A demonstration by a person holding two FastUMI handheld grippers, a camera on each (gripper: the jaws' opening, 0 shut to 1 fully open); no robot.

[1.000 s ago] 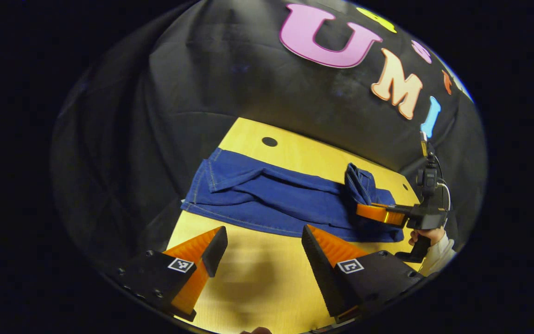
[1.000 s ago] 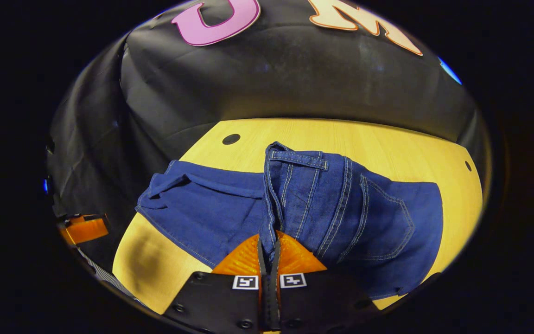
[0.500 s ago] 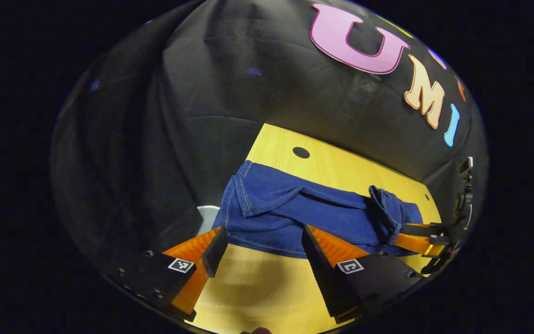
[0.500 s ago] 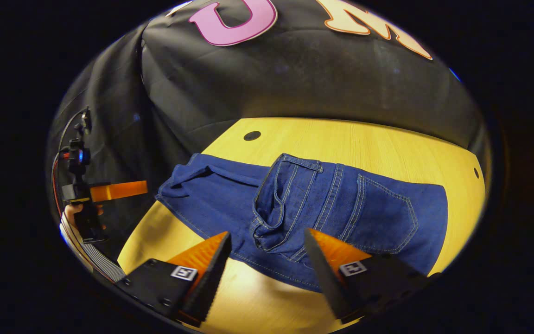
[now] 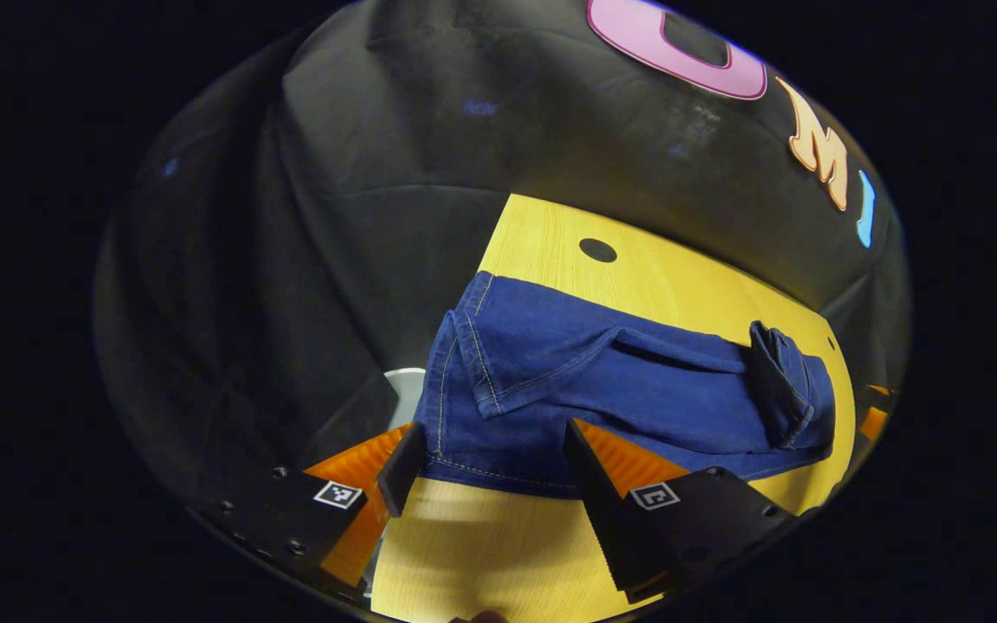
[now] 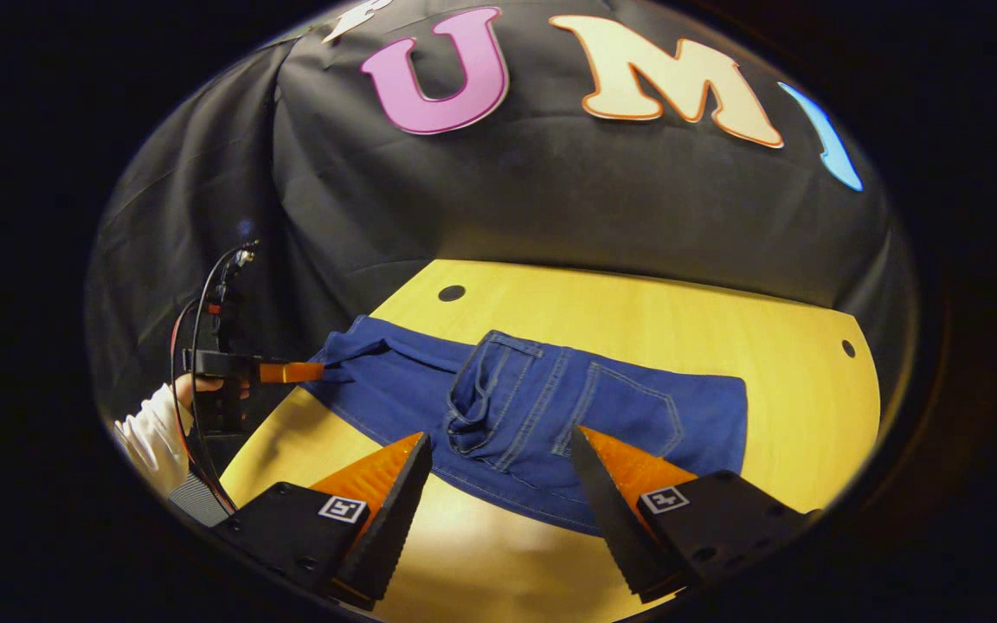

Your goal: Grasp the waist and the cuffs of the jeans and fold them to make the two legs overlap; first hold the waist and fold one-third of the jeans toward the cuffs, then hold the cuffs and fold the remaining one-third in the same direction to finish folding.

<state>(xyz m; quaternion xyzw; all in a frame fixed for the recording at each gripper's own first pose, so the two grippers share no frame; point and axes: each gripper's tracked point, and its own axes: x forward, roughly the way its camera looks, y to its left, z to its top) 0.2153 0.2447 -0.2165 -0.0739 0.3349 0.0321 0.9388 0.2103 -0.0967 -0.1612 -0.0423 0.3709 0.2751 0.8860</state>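
1. Blue jeans [image 6: 550, 415] lying flat on a yellow wooden tabletop [image 6: 723, 320], stretched sideways in front of the black cloth wall [image 6: 550, 199].
2. Waist [image 6: 485, 398] folded over onto the legs, near the middle of the garment, with belt loops and a back pocket facing up in the right gripper view.
3. Cuffs [image 5: 468, 346] at the tabletop's left end, reaching its edge, the upper leg's cuff turned back a little in the left gripper view.
4. Left gripper [image 5: 485, 454] low over the near corner of the cuffs, fingers [image 5: 602, 467] spread wide, one on each side of the denim hem; unclear whether touching the cloth.
5. Same gripper seen from the side in the right gripper view [image 6: 291, 372], held by a hand [image 6: 196, 394] with a white sleeve [image 6: 148, 437], its tip right at the cuff end of the jeans.
6. Right gripper [image 6: 498, 467] above the near edge of the tabletop, fingers [image 6: 615, 480] spread wide, holding nothing, the folded waist just beyond and between them.
7. Two small dark round holes in the tabletop: one [image 6: 452, 293] behind the cuffs, one [image 6: 842, 348] near the far right corner.
8. Pale round shape [image 5: 403, 389] below the tabletop's left edge in the left gripper view, too dim to identify.
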